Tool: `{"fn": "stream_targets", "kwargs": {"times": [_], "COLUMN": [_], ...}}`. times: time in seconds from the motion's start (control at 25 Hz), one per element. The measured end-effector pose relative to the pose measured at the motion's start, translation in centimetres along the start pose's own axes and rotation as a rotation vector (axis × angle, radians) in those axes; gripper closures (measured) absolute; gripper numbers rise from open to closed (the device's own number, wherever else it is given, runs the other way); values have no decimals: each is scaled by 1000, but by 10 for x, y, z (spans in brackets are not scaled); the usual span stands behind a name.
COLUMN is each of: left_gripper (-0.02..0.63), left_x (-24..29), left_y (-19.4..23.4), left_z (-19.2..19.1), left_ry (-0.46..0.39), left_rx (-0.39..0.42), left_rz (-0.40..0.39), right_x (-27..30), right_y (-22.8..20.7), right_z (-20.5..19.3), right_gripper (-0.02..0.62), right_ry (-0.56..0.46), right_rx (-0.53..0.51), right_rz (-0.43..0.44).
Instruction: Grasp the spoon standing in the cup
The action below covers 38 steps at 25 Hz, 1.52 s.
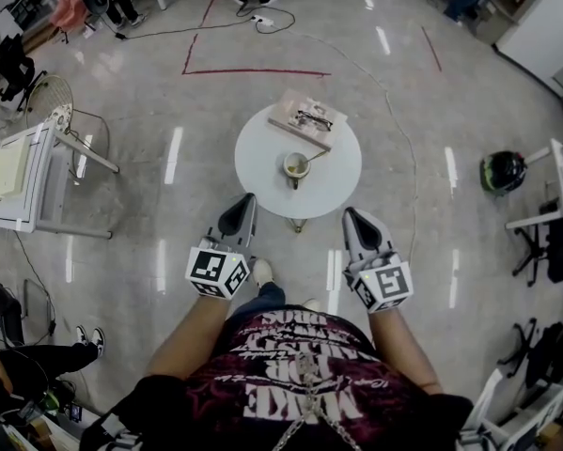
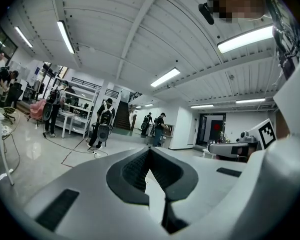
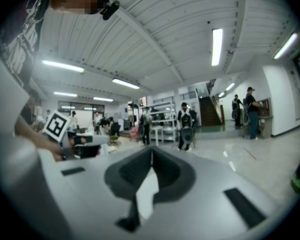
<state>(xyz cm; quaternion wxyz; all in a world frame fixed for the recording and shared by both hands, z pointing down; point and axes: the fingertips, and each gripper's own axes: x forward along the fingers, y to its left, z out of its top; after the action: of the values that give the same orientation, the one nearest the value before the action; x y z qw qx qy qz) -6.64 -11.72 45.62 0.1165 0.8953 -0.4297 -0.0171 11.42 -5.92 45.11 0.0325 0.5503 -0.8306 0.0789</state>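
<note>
Dark printed shirt [image 1: 300, 388]: closest to the lens, at the bottom of the head view, with both forearms reaching forward from it.
Left claw [image 1: 247, 202]: held out level, short of the table; its own view shows the two dark tips meeting with nothing between them.
Right claw [image 1: 351, 214]: also short of the near rim, tips together and empty.
Round white tabletop [image 1: 258, 163]: straight ahead, in line between the two claws.
Pale round cup [image 1: 295, 166]: near the middle of the tabletop.
Slim metal spoon [image 1: 317, 154]: bowl end down in the cup, handle leaning out over the rim toward the right and far side — that free part is the place to grip.
Tan book [image 1: 295, 106]: at the far edge with dark-framed glasses [image 1: 313, 118] on it, apart from the cup.
Step in hand: the approach — no contact yet.
Doing it well: the right claw seems the natural one, being on the handle's side. Its tips should spread before they reach the cup, straddle the handle above the rim, then close on the handle alone; nudging the cup could tip it.
</note>
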Motion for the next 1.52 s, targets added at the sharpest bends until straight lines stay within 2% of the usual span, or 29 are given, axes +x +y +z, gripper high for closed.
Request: {"fn": "stream_targets", "kwargs": {"times": [0.64,0.92,1.24,1.52], "left_gripper": [581,581,581,581], "left_x": [43,56,77,101], "left_y": [82,82,95,111], "left_z": [18,11,-4,-33], "left_ry": [-12,-10,31,117], "left_rx": [-30,-48,-68,-122], "left_rz": [-61,-99,-58,3], "right_x": [78,77,87,123], "right_y": [13,7,-29,-70], "right_z": [16,15,5,-9], "right_gripper": [563,563,563,563], "right_ry": [19,36,60,105], "right_rx": [-40,-60,-34,-1], "right_rz": [-70,-108,-124,-95]}}
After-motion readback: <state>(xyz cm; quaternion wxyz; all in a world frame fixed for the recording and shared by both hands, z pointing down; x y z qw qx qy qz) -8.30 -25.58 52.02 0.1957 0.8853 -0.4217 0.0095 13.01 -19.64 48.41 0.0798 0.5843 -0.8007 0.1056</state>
